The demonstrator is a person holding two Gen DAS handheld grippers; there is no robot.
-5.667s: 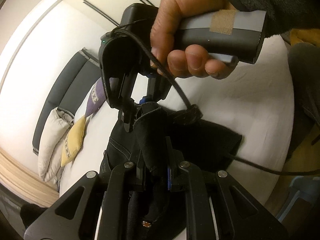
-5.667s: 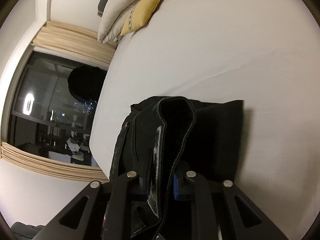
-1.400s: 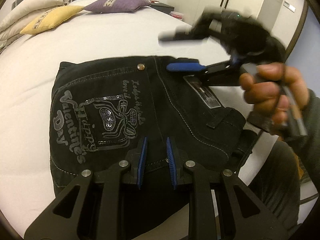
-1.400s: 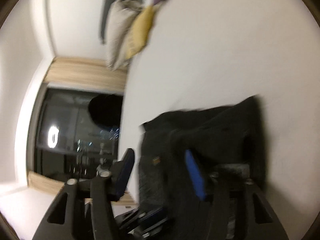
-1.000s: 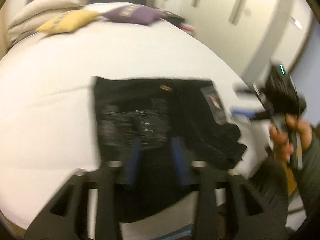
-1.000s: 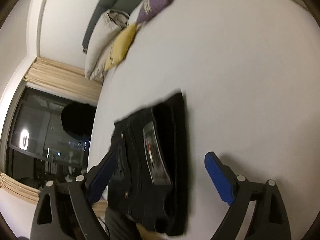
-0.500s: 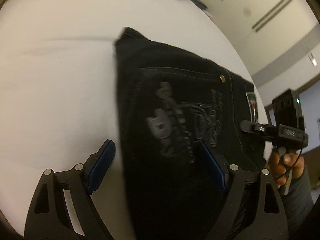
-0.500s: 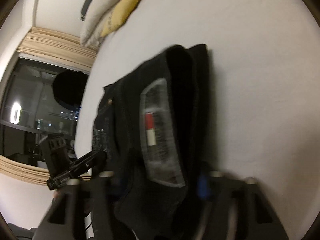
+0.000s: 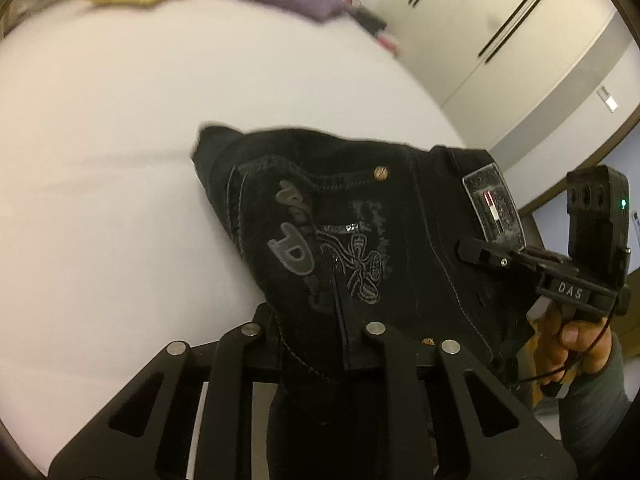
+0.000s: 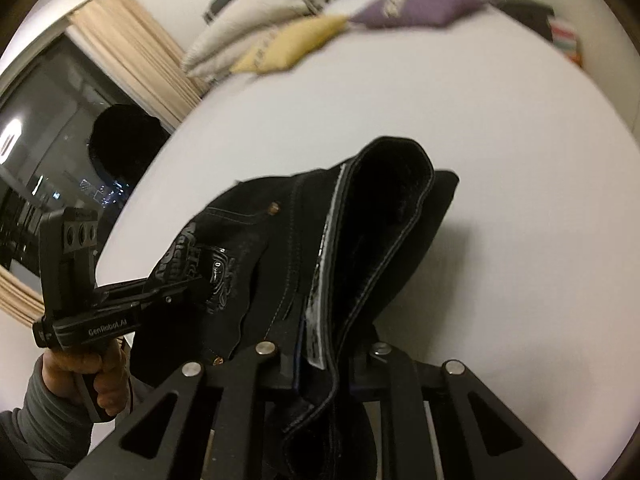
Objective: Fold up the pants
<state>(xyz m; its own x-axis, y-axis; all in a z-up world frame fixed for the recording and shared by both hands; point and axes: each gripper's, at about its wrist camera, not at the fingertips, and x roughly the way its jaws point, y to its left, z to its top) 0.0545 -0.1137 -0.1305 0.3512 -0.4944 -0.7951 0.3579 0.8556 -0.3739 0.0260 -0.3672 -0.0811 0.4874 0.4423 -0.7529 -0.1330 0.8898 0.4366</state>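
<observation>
The left gripper [image 9: 320,340] has just been closing, and its jaws now stand narrow with a bunched fold of the pants [image 9: 380,240] pinched between them, near the printed back pocket. The right gripper [image 10: 324,356] has also just been closing; its jaws are narrow too, clamped on the waistband edge, where a pale woven label strip [image 10: 320,300] runs beside the seam.

The pants are black denim, folded into a thick bundle that lies on the white bed [image 9: 100,160] with the near side gathered up by both grippers. The cloth looks heavy and slightly fuzzy, with light contrast stitching along the seams and small copper rivets. A grey glossy print with looping lines and large letters covers the pocket. A rectangular patch [image 9: 494,206] with a red and white stripe sits on the waistband.

The bed sheet is smooth with shallow creases. At its far end lie a yellow cushion [image 10: 288,50], a purple cushion [image 10: 416,4] and pale pillows [image 10: 256,12], all soft and plump.
</observation>
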